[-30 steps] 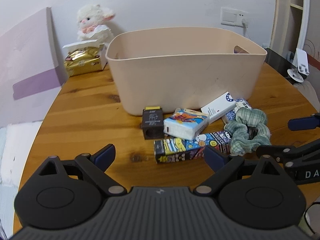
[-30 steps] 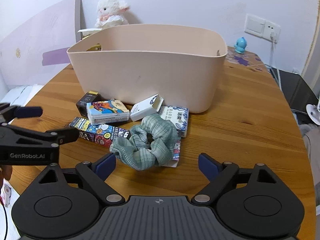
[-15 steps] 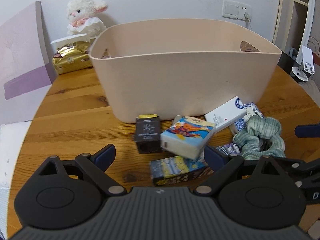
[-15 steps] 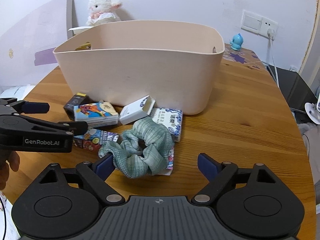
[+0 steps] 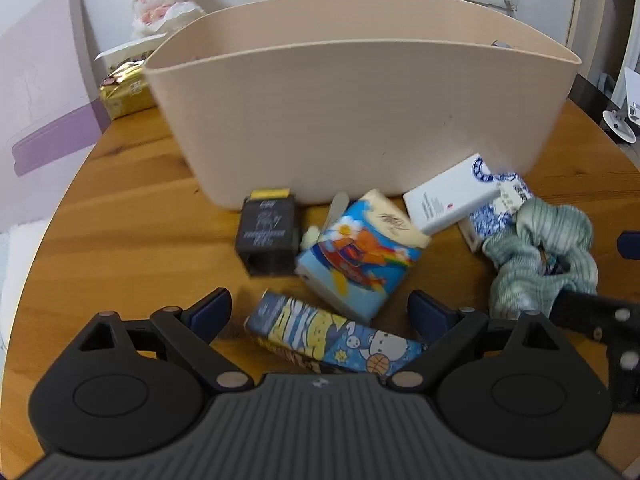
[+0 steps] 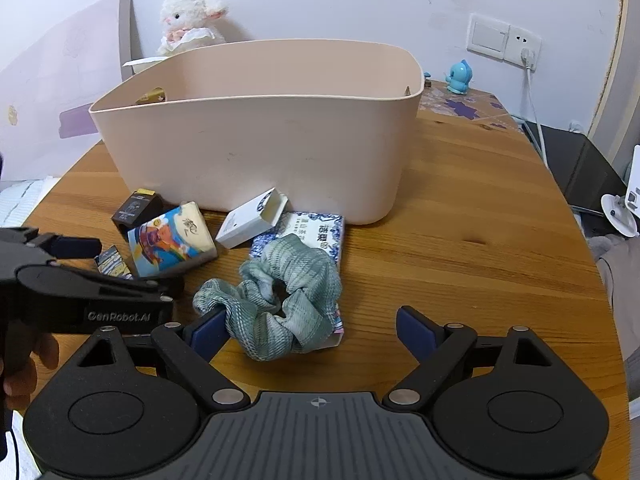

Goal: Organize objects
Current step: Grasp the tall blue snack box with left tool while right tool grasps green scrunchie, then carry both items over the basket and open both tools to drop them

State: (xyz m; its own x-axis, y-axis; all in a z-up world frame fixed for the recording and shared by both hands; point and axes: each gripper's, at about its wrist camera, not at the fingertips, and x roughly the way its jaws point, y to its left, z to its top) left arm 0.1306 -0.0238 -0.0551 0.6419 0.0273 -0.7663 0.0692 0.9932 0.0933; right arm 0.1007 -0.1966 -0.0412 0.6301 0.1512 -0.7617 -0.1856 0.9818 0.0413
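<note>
A beige bin [image 5: 360,120] [image 6: 260,136] stands on the round wooden table. In front of it lie a black box [image 5: 266,236], a cartoon tissue pack [image 5: 356,256] [image 6: 170,242], a long cartoon carton [image 5: 332,336], a white box [image 5: 448,196] [image 6: 252,224], a blue-white tissue pack [image 6: 316,232] and a green scrunchie [image 5: 540,252] [image 6: 280,292]. My left gripper [image 5: 320,312] is open, its jaws either side of the carton. My right gripper [image 6: 308,330] is open, its left fingertip [image 6: 206,330] touching the scrunchie.
A plush lamb [image 6: 192,20] and a gold packet [image 5: 124,92] sit behind the bin by the wall. A blue figurine [image 6: 460,76] and a wall socket [image 6: 504,40] are at the back right. A purple board [image 5: 40,92] leans at the left.
Both grippers have moved forward and lower toward the pile. The carton now sits between the left jaws, and the scrunchie has come up to the right gripper's left finger.
</note>
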